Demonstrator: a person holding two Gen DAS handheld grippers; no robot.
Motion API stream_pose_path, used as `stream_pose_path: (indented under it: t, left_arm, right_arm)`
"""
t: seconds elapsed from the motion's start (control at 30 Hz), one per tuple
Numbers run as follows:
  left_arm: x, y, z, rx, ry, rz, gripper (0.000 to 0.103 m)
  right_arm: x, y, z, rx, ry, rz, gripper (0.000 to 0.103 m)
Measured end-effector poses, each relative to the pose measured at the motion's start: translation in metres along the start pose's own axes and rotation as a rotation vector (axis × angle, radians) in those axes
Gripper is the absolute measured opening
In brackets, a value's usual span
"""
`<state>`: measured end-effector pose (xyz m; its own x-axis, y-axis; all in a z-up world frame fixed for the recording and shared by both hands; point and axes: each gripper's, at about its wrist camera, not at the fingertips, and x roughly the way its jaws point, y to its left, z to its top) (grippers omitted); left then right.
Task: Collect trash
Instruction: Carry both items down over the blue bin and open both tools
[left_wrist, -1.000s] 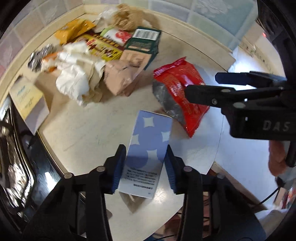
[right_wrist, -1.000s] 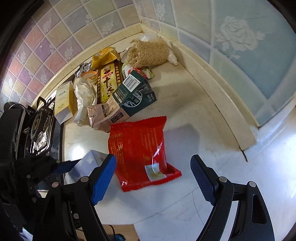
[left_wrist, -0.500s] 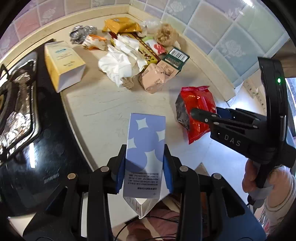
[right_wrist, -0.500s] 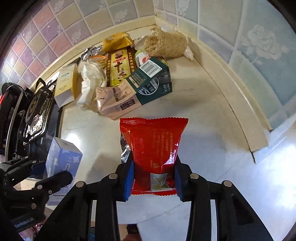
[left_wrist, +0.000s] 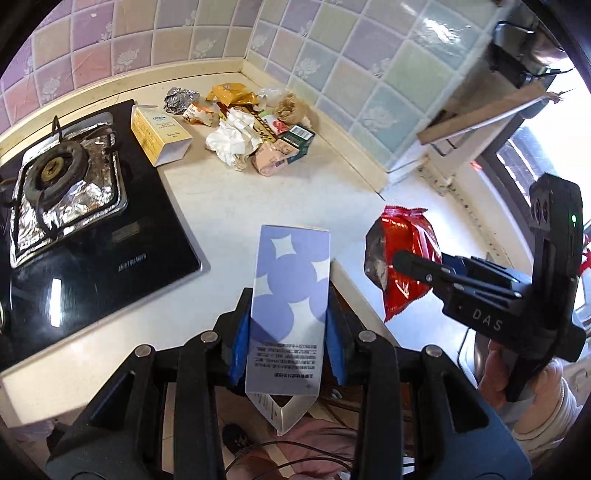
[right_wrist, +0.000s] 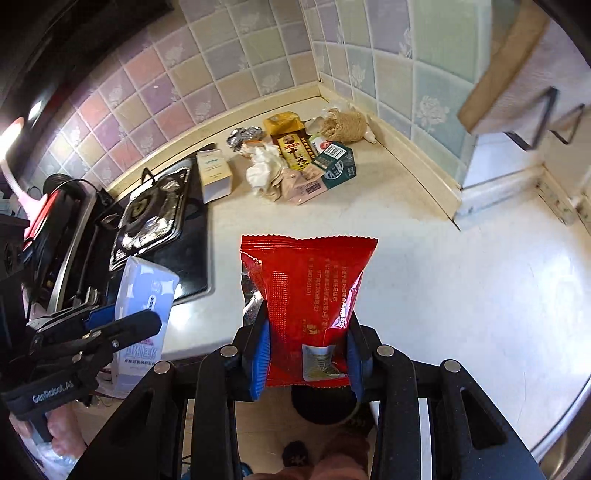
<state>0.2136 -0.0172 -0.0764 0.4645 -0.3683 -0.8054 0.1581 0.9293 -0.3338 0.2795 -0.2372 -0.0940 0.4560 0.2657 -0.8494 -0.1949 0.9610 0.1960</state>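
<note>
Now both grippers — carton (left_wrist: 290, 291), red packet (right_wrist: 308, 295) clamped — hang lifted off the counter (left_wrist: 236, 199).

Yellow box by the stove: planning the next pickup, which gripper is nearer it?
Left. The left gripper, holding the blue carton, sits on the yellow box's stove side; the right gripper, holding the red packet, is farther over.

Blue carton (left_wrist: 290, 295) & red packet (right_wrist: 308, 295) lifted off counter; rest of trash pile (left_wrist: 251, 129) in corner.

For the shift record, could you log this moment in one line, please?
left tool: grips blue carton | right tool: grips red packet | both lifted off counter
</note>
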Motion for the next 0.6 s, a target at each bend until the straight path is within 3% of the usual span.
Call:
stream_pose_path:
  t: [0.3,0.6]
  left_arm:
    - [-0.036,-0.003,-0.080,0.060,-0.012,-0.031,0.032]
    - [-0.023,-0.012,-0.150,0.112,0.020,-0.006,0.032]
  right_arm:
    - [-0.074,0.053,-0.113,-0.024,-0.034,-0.047,0.034]
    - [-0.077,0.078,-0.198,-0.035,0.018,-0.106,0.034]
